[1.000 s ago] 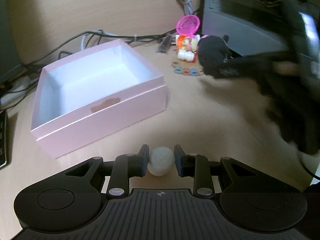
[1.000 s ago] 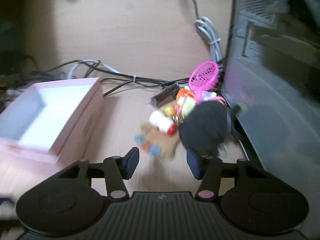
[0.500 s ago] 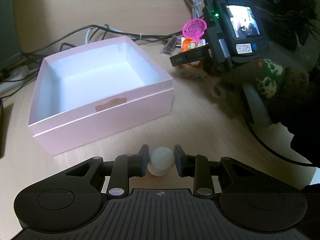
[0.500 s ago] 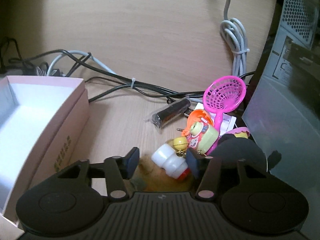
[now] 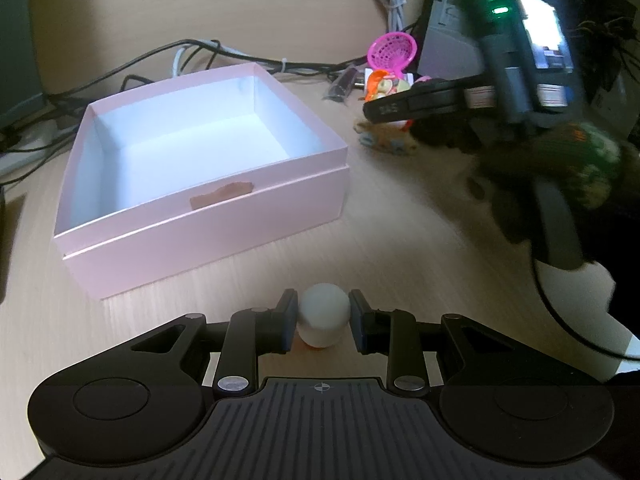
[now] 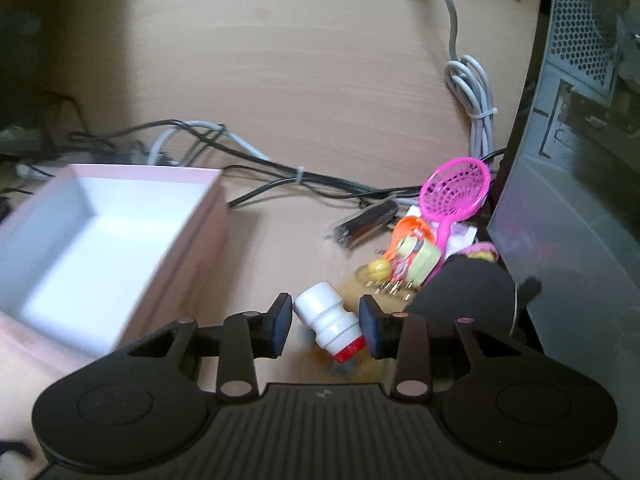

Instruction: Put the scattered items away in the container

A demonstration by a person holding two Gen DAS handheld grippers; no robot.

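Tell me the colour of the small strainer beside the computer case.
Bright pink; the strainer shows best in the right wrist view.

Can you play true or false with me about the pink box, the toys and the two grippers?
1. The pink cardboard box has toys inside. False: only its white bottom shows.
2. The left gripper is shut on the round white ball. True.
3. The right gripper has squeezed the small white bottle with a red cap. False: it is open, with gaps on both sides.
4. The pink plastic toy net lies in the toy pile beside the grey computer case. True.
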